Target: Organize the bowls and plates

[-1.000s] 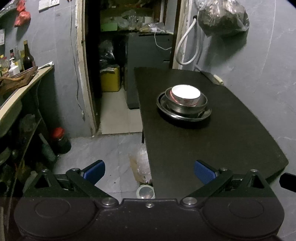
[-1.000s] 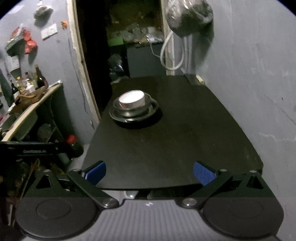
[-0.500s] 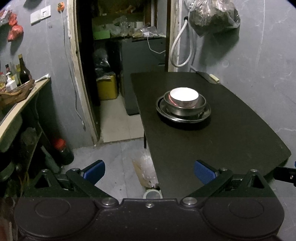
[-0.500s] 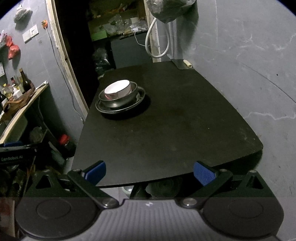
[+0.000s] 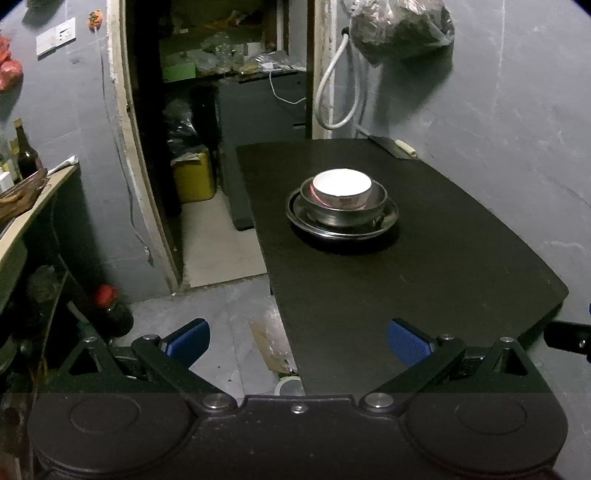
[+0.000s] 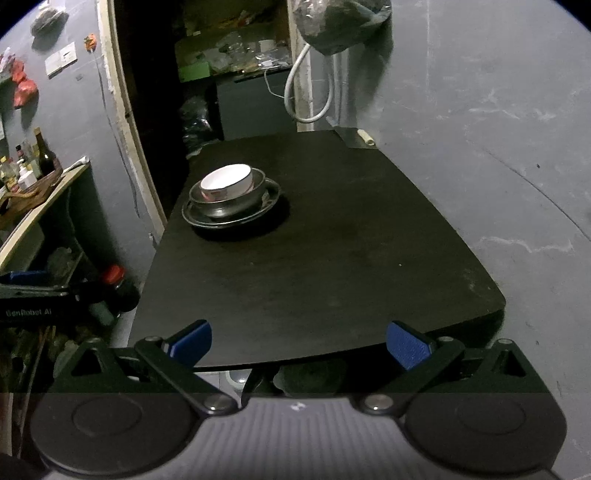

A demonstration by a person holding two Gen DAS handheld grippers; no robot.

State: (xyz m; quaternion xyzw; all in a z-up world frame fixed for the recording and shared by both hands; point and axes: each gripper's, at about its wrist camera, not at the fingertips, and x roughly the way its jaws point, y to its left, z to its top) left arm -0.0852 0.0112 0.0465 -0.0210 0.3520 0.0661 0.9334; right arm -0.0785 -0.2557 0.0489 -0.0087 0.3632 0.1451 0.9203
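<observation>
A white bowl sits inside a steel bowl, which stands on a steel plate on the black table. The same stack shows in the right wrist view: white bowl, steel bowl, plate. My left gripper is open and empty, held off the table's near left corner. My right gripper is open and empty, held at the table's near edge. Both are well back from the stack.
A grey wall runs along the table's right side, with a hanging bag and white hose. A doorway opens left of the table. A shelf with bottles stands at far left. A red-capped bottle is on the floor.
Both grippers have drawn back and shifted; the stack now looks farther off in both views. The dishes have not moved. Both grippers stay open.
</observation>
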